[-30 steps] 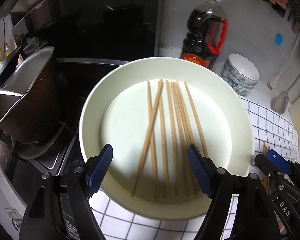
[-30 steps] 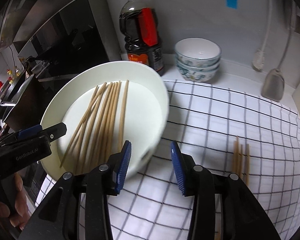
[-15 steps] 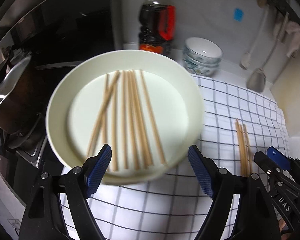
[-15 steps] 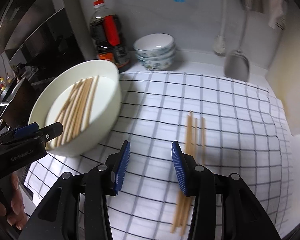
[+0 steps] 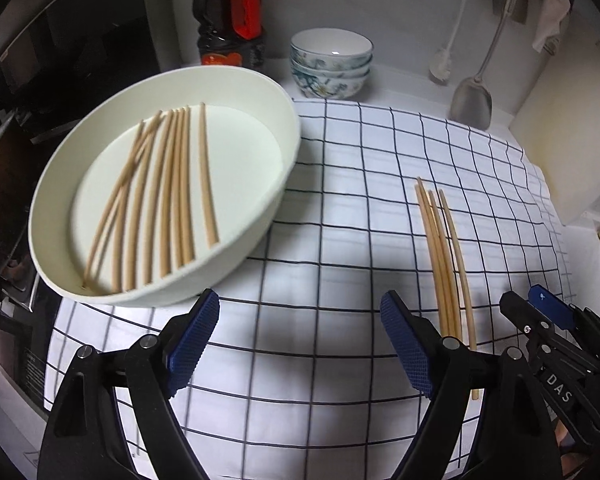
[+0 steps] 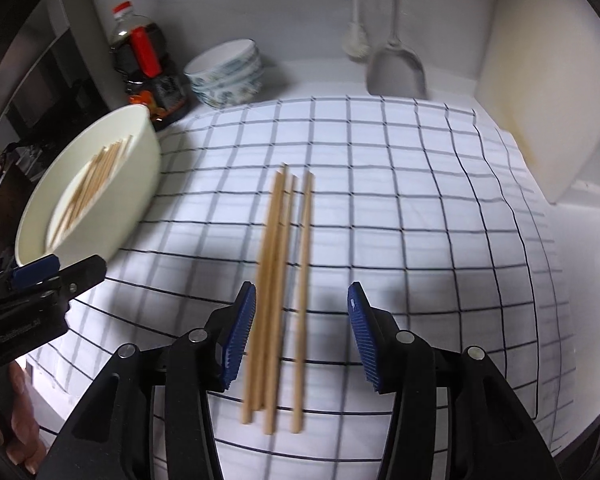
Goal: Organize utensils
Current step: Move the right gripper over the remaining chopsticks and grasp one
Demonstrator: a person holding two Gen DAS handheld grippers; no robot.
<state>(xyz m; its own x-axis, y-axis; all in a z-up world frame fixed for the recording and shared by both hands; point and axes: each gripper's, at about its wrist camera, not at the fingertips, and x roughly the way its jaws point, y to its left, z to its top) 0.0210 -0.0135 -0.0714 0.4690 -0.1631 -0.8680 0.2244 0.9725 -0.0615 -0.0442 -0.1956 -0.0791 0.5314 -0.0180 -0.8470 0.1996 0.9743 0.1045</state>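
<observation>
The work surface is a counter covered by a white cloth with a black grid [image 5: 340, 240], which lies flat and runs back to a pale wall. At the counter's left edge sits a dark stove area, dim and hard to read. A white basin [image 5: 260, 216] rests on the left part of the cloth and holds a loose fan of wooden chopsticks [image 5: 160, 200] lying on its floor. A second group, four chopsticks on the cloth [image 6: 280, 280], lies well apart from the basin, roughly parallel, three close together and one slightly to their right. Behind the basin stands a dark sauce bottle with a red handle [image 5: 232, 24]; just beside it is a stack of patterned bowls [image 5: 331, 62]. A metal spatula [image 5: 471, 98] and a white ladle [image 5: 440, 72] hang against the back wall. A pale cutting board [image 6: 548, 92] leans at the right. The left gripper [image 5: 300, 344] hovers over bare cloth, jaws spread and holding nothing. The right gripper [image 6: 302, 334] is poised above the near ends of the four chopsticks, jaws spread on either side of them and empty.
</observation>
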